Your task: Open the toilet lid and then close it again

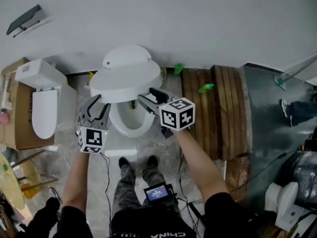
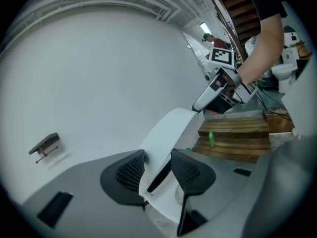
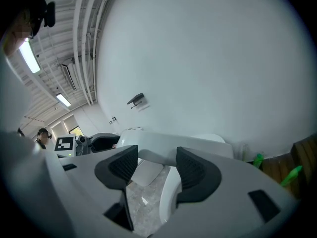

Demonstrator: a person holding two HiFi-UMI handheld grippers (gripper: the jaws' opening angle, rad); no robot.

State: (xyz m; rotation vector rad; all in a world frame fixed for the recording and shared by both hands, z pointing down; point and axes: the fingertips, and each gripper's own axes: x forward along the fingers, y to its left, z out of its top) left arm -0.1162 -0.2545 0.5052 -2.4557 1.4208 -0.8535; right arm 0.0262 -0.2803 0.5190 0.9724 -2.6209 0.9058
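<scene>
The white toilet lid (image 1: 126, 76) stands partly raised over the bowl (image 1: 130, 120), against the white wall. My left gripper (image 1: 96, 105) is at the lid's left edge. In the left gripper view its jaws (image 2: 157, 170) are closed on the thin edge of the lid (image 2: 171, 128), which runs up between the pads. My right gripper (image 1: 150, 97) is at the lid's front right rim. In the right gripper view its jaws (image 3: 151, 165) stand wide, with the lid's rim (image 3: 168, 143) lying across their tips and not pinched.
A second toilet (image 1: 44, 103) rests on a cardboard box at the left. A wooden pallet (image 1: 208, 108) with a green bottle (image 1: 205, 88) lies to the right. My legs (image 1: 133, 182) stand right before the bowl. Another person's foot (image 1: 297, 110) shows at far right.
</scene>
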